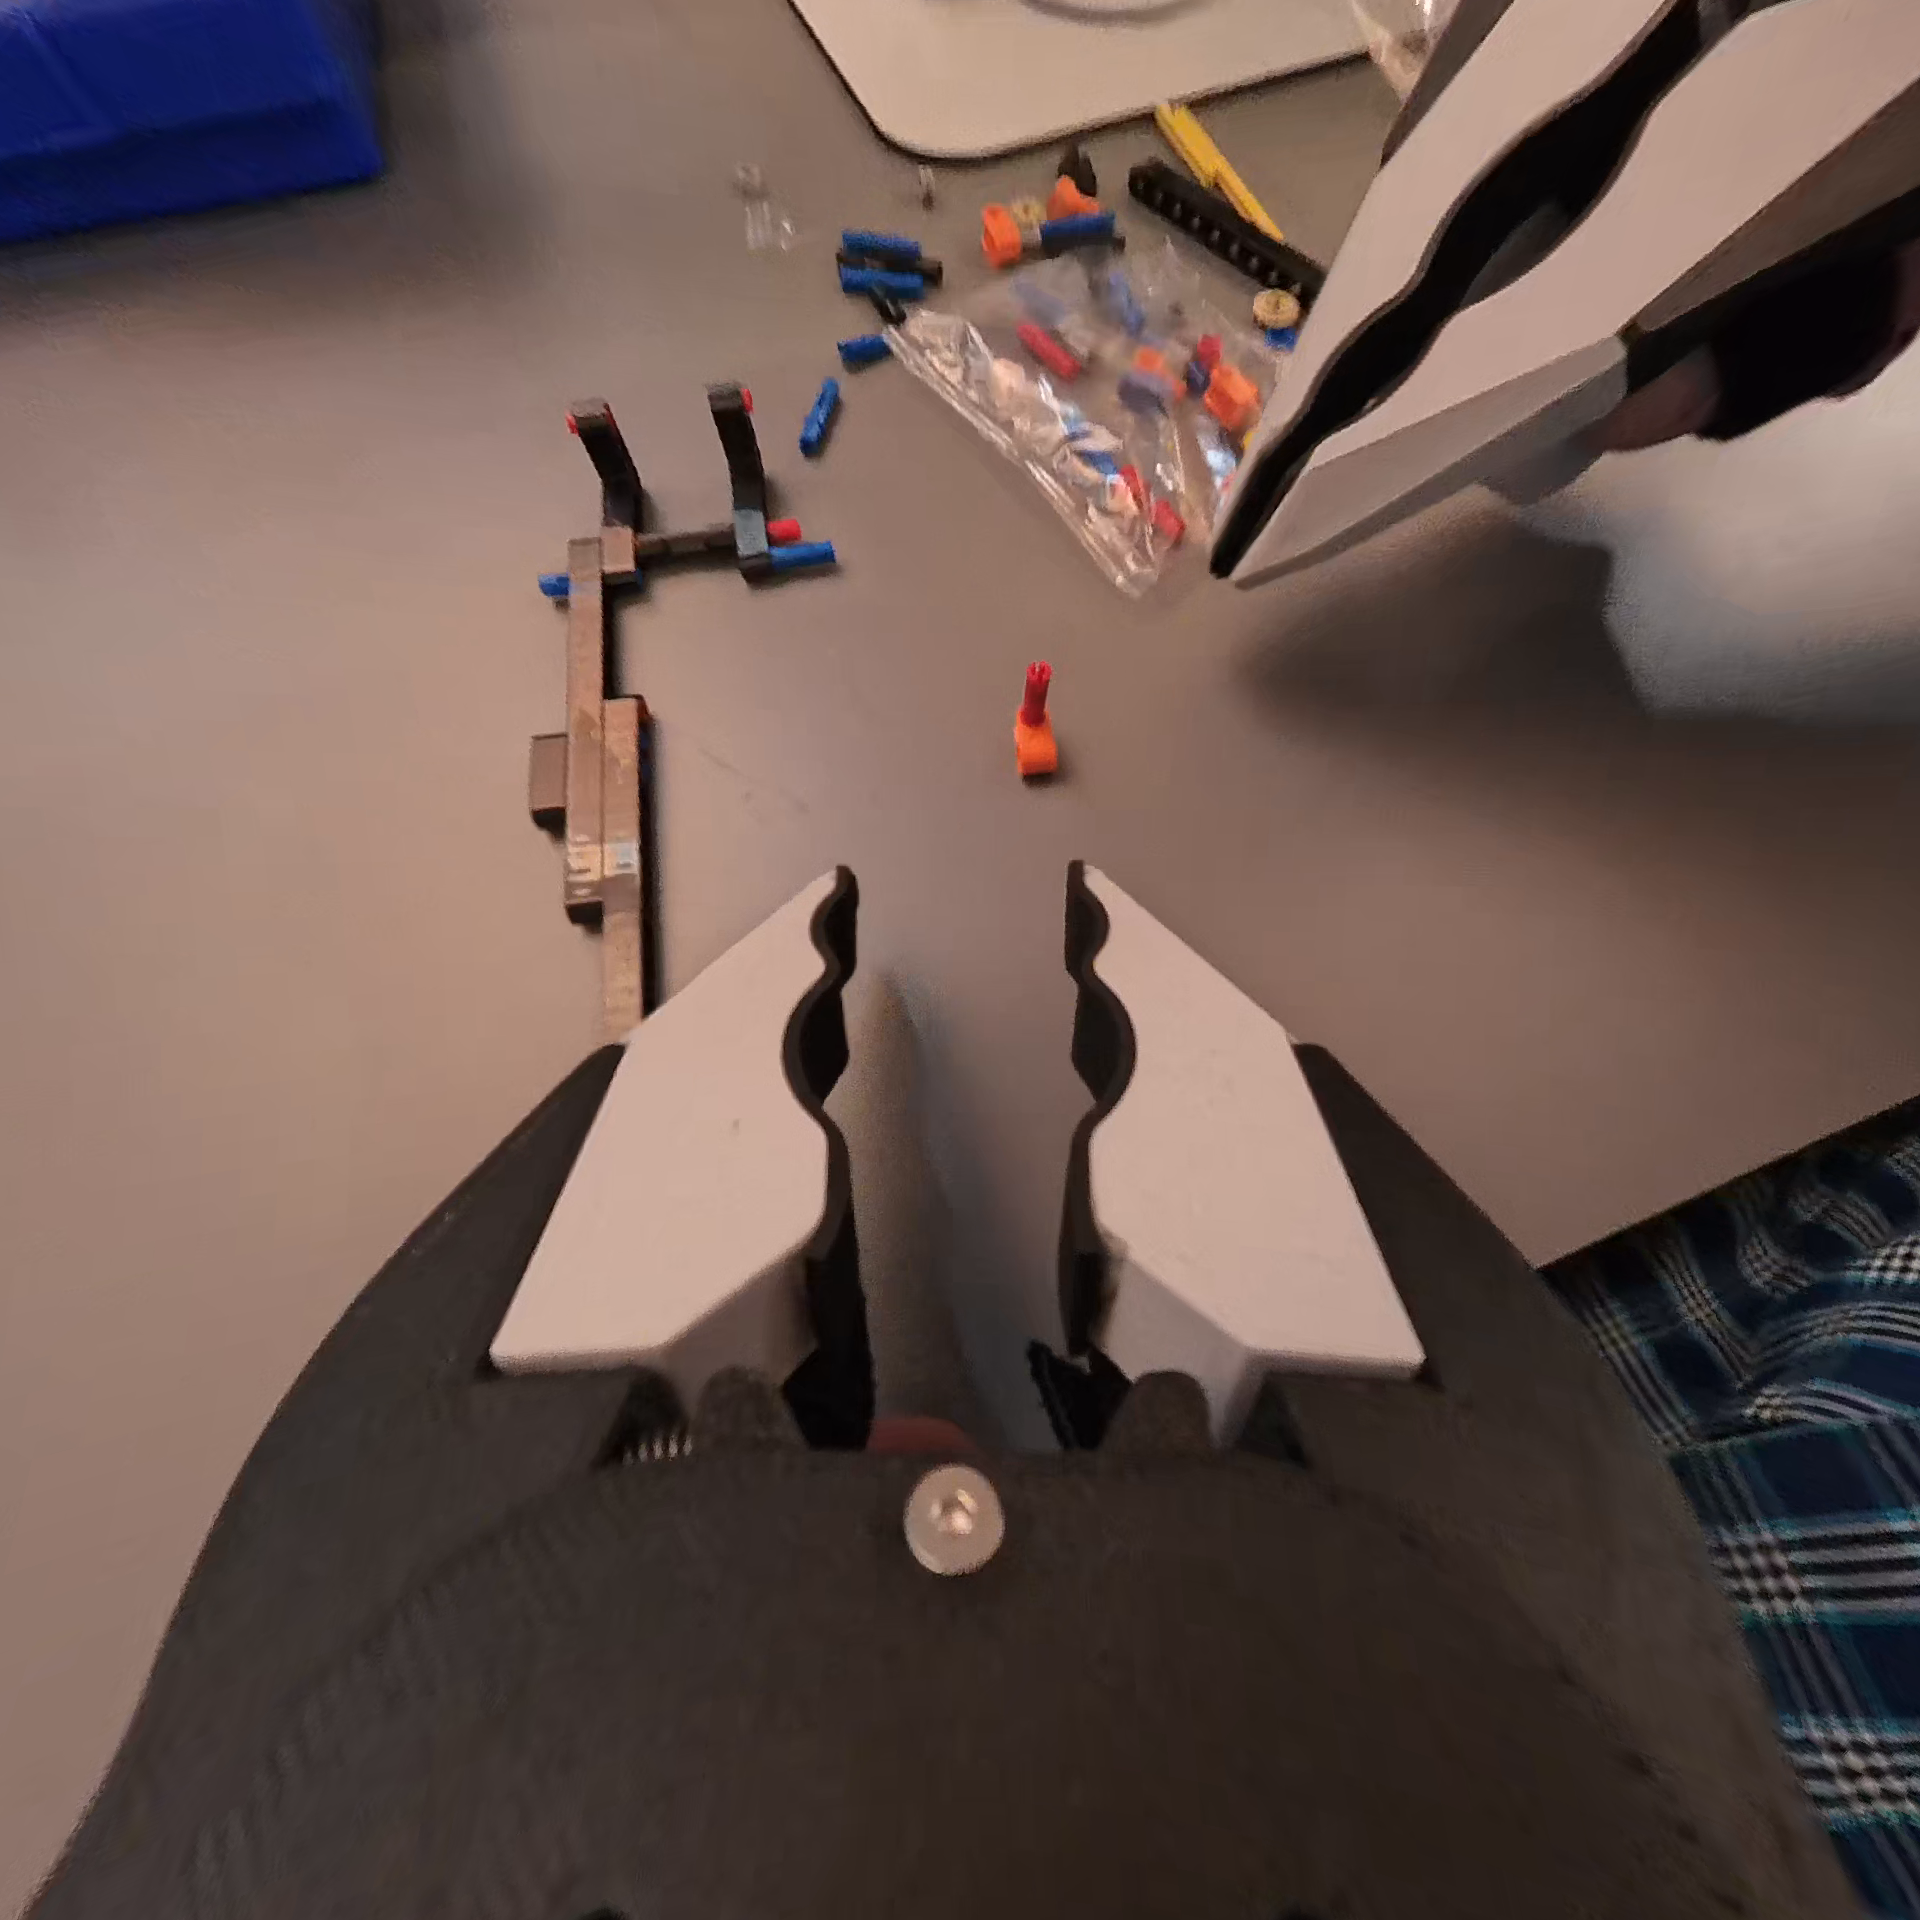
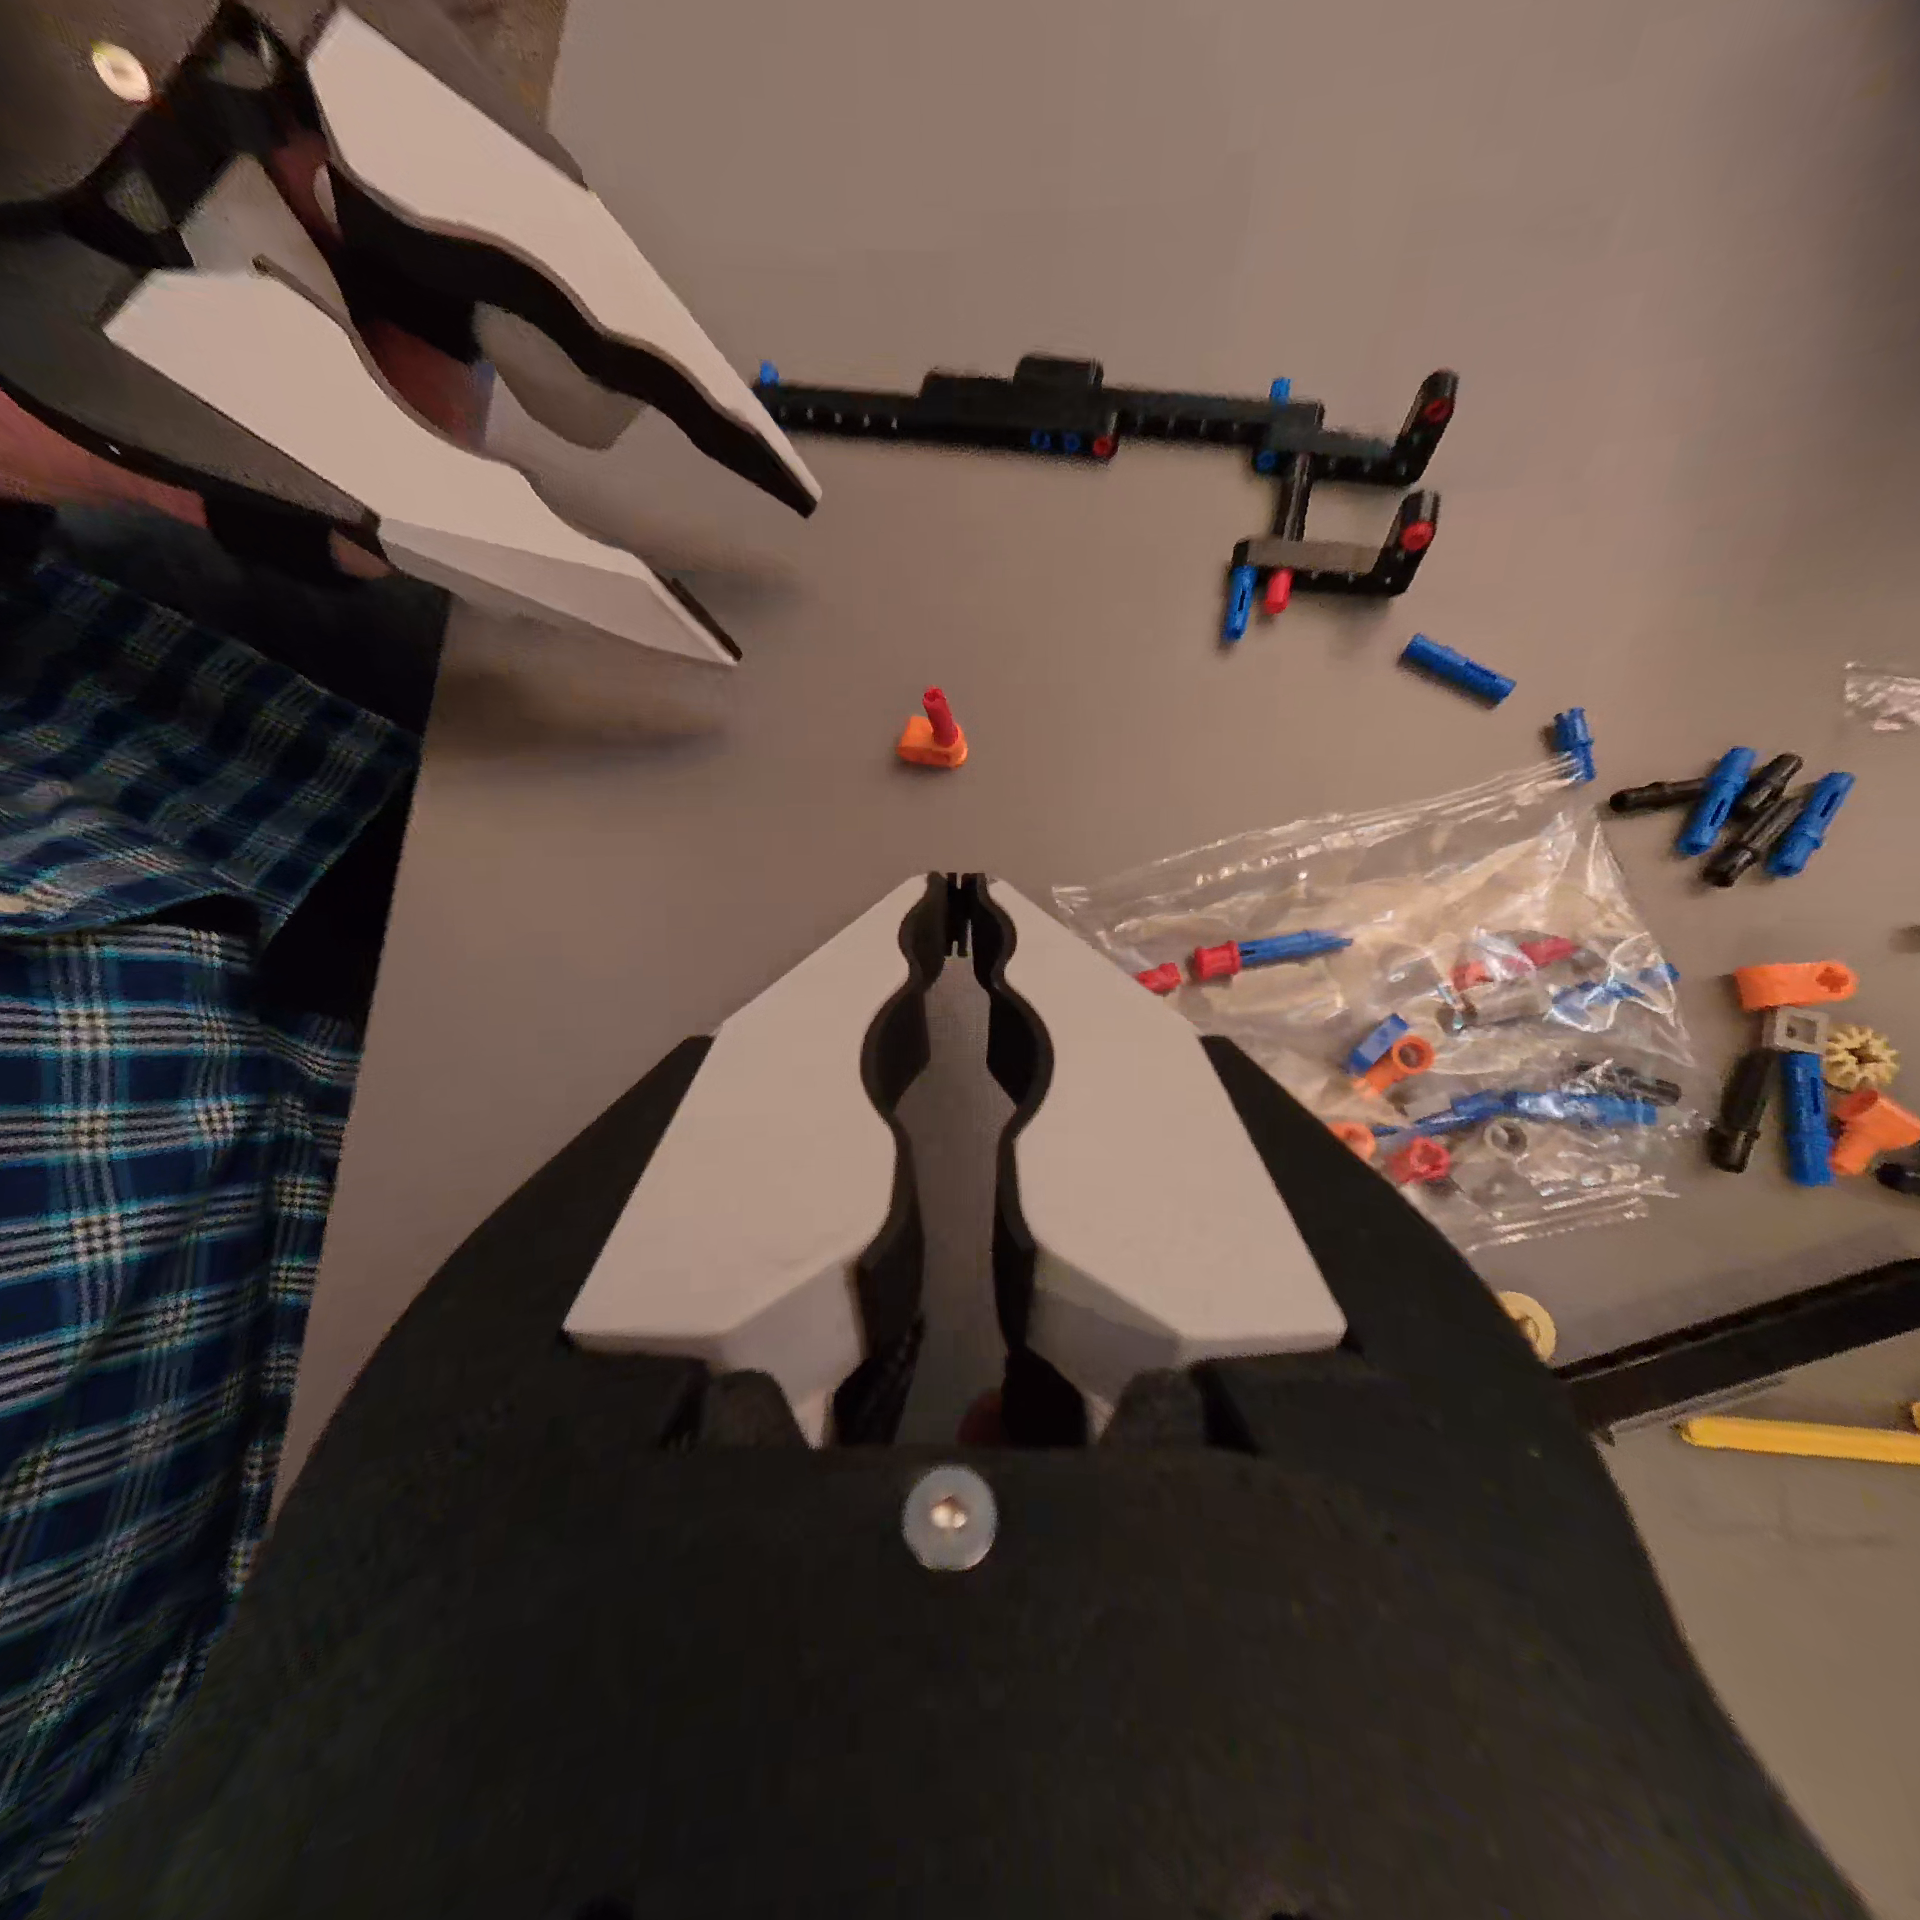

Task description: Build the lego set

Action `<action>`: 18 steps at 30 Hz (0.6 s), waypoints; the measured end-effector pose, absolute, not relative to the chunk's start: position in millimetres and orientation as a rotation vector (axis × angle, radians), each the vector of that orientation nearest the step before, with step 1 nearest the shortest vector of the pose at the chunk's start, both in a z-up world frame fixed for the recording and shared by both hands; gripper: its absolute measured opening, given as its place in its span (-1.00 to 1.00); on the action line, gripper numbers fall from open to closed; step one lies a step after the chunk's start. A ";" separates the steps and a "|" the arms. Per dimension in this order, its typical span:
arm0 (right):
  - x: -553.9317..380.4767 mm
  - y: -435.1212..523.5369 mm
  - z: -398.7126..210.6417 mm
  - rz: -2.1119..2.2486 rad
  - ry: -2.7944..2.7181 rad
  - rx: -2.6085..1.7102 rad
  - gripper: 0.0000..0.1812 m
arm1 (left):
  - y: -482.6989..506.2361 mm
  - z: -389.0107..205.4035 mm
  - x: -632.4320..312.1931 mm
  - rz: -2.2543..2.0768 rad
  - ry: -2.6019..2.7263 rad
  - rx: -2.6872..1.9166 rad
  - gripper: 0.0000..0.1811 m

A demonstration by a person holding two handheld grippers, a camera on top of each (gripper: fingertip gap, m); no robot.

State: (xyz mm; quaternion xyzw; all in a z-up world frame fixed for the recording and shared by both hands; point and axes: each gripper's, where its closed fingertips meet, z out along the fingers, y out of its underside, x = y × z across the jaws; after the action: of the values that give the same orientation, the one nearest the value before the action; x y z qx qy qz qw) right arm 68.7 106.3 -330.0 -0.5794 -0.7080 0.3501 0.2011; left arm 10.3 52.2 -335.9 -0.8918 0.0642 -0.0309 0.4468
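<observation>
Orange connector (image 1: pixel 1036 750) with red pin | left jaws spread | right jaws pressed together

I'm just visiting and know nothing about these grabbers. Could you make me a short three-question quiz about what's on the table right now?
1. True or false: the left gripper is open with nothing between its fingers.
2. Which colour is the peg standing up from the small orange piece: A blue, B red, C yellow?
3. Fill in: the loose parts beside the right gripper lie in a clear plastic ____.

Key: 1 true. 2 B. 3 bag.
</observation>
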 end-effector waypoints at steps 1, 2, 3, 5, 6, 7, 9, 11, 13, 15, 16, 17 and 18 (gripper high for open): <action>66.5 105.4 -325.2 1.014 -1.954 -1.621 -0.99 | 52.7 -331.0 9.7 -0.077 0.151 -2.187 -0.57; 64.5 104.1 -320.8 1.052 -1.934 -1.625 -0.99 | 52.9 -326.9 9.5 -0.081 0.144 -2.172 -0.57; 62.7 103.0 -317.1 1.081 -1.919 -1.627 -0.99 | 52.6 -323.6 8.9 -0.079 0.140 -2.161 -0.58; 59.2 100.9 -311.4 1.114 -1.902 -1.618 -0.99 | 51.1 -317.1 5.4 -0.044 0.139 -2.137 -0.58; 57.7 99.6 -309.4 1.123 -1.899 -1.613 -0.99 | 49.3 -314.7 4.0 -0.029 0.141 -2.131 -0.58; 56.4 98.5 -308.3 1.128 -1.897 -1.608 -0.99 | 47.1 -312.6 2.2 -0.014 0.138 -2.125 -0.58; 54.4 96.5 -307.6 1.129 -1.901 -1.600 -0.99 | 41.1 -309.0 -2.7 0.014 0.124 -2.118 -0.57; 53.4 95.7 -309.0 1.122 -1.909 -1.598 -0.99 | 32.3 -307.1 -11.4 0.051 0.097 -2.122 -0.55; 52.6 94.8 -309.3 1.126 -1.912 -1.597 -0.99 | 20.0 -307.0 -24.2 0.101 0.058 -2.136 -0.52; 51.9 94.1 -310.1 1.126 -1.915 -1.593 -0.99 | 5.1 -310.5 -38.8 0.143 0.003 -2.161 -0.48; 51.6 93.7 -311.2 1.126 -1.917 -1.592 -0.99 | -2.6 -313.5 -45.6 0.160 -0.022 -2.175 -0.46; 51.4 93.0 -312.6 1.129 -1.919 -1.593 -0.99 | -9.8 -316.3 -51.5 0.177 -0.045 -2.186 -0.45; 51.3 92.1 -314.0 1.132 -1.922 -1.595 -0.99 | -16.4 -319.5 -56.7 0.193 -0.064 -2.200 -0.44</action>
State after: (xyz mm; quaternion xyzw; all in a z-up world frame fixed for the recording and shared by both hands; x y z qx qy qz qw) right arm 51.3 92.1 -314.0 -0.5703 -0.6869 0.4045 0.1985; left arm -56.7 -16.4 -319.5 -0.8896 -0.0258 0.0779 0.4494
